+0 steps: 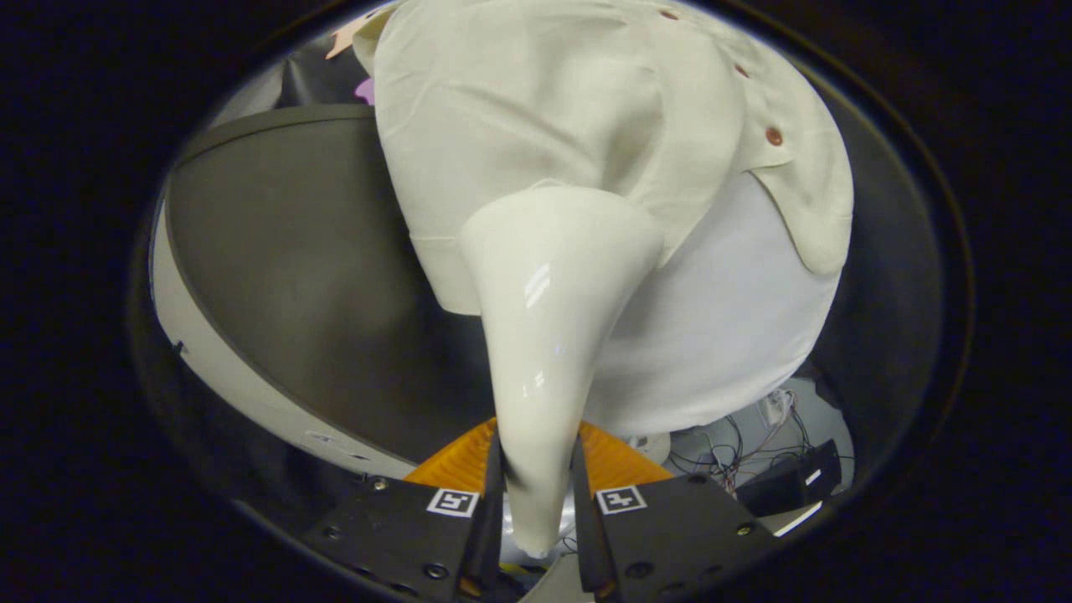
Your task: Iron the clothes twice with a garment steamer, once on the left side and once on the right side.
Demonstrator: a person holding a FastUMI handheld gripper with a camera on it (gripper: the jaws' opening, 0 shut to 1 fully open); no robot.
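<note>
Hiding part of the shirt (536, 117) behind its flared head, the steamer (548, 335) rises from between the fingers of the tool (538, 502) and its head lies against the cream fabric. Steamer's lower end is cut off below the fingers. Tool is narrowed onto the steamer's handle, both fingers pressing its sides. Shirt hangs just beyond the fingers, over a white garment (720, 335); brown buttons (773, 136) run down its right front; collar out of sight. Square black-and-white markers (452, 502) sit on each finger; no readable writing. Tangled cables (754, 444) beyond the right finger, hard to make out. Grey curved panel (285, 276) to the left
</note>
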